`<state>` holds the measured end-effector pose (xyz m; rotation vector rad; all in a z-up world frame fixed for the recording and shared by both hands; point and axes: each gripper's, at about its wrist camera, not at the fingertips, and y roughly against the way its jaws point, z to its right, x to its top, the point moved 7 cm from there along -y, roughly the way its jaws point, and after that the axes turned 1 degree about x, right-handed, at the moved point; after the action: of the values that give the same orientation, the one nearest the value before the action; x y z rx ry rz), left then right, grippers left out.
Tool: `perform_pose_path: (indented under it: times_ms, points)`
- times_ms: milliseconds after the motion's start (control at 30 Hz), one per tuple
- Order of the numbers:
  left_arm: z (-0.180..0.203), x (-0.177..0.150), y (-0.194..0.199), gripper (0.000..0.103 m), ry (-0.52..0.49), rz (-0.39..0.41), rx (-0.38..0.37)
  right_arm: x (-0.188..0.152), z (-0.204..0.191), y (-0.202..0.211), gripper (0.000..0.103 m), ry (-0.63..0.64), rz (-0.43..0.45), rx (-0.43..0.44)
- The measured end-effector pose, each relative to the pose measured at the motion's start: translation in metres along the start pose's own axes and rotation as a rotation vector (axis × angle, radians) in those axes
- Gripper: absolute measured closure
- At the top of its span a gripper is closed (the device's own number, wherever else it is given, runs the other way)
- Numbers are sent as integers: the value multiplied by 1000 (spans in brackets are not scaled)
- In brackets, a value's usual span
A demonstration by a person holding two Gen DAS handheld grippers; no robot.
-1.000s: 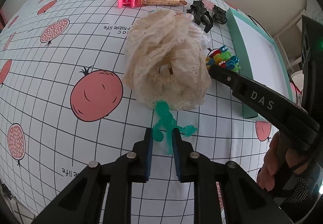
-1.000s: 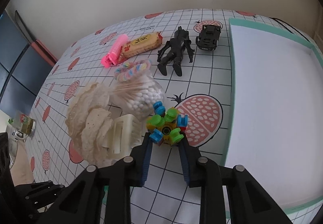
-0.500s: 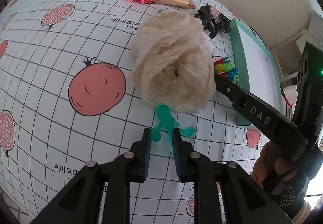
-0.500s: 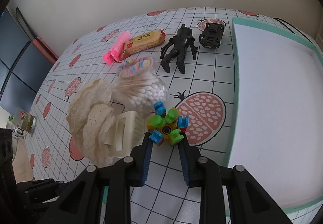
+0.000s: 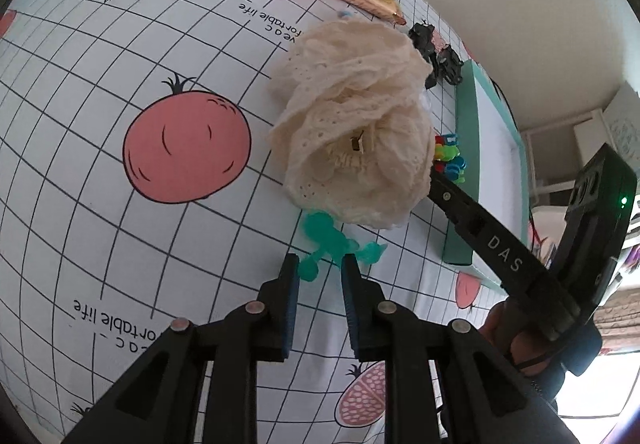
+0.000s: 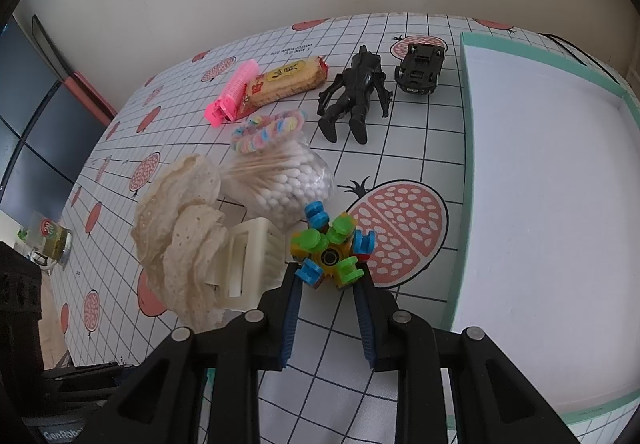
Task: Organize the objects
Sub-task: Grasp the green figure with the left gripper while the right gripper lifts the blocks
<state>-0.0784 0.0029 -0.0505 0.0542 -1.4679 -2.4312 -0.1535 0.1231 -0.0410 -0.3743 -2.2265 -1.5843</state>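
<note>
My left gripper (image 5: 318, 264) has its jaws narrowly open around the lower part of a teal toy figure (image 5: 326, 240) lying on the tablecloth; whether the pads press it is unclear. A cream lace hair clip (image 5: 356, 123) lies just beyond it. My right gripper (image 6: 328, 280) is closed against the near side of a multicoloured block spinner toy (image 6: 332, 244) beside the clip (image 6: 188, 240). The right gripper also shows in the left wrist view (image 5: 472, 219), with the toy (image 5: 450, 159) at its tip.
A teal-rimmed white tray (image 6: 552, 179) lies on the right. Behind are a bag of cotton swabs (image 6: 280, 179), a pastel bracelet (image 6: 268, 129), a pink clip (image 6: 232, 93), a biscuit pack (image 6: 286, 81), a black figure (image 6: 354, 91) and a black toy car (image 6: 420, 69).
The left gripper has drawn back and tilted, so the teal figure sits further out at its fingertips. The right gripper stays on the spinner toy, little moved.
</note>
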Motion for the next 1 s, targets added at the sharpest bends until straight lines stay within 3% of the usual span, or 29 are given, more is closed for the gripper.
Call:
perform_pose_path:
  times_ms: [100,200,467,800,900,1000]
  points:
    - [3,0,3,83,-21,13,4,0,0,0,75,0,1,0]
    - [7,1,7,94,-53,28,24,0,0,0,75,-2,1,0]
    - [8,-1,10,94,-45,33,33,-1,0,2,75,-7,9,1]
    - [18,-1,46,94,-45,80,34,13,-7,30,75,-17,101,20]
    - [10,4,63,94,-21,110,38,22,-5,42,75,-25,129,16]
    - [38,29,48,94,2,150,38,33,5,57,75,-54,162,2]
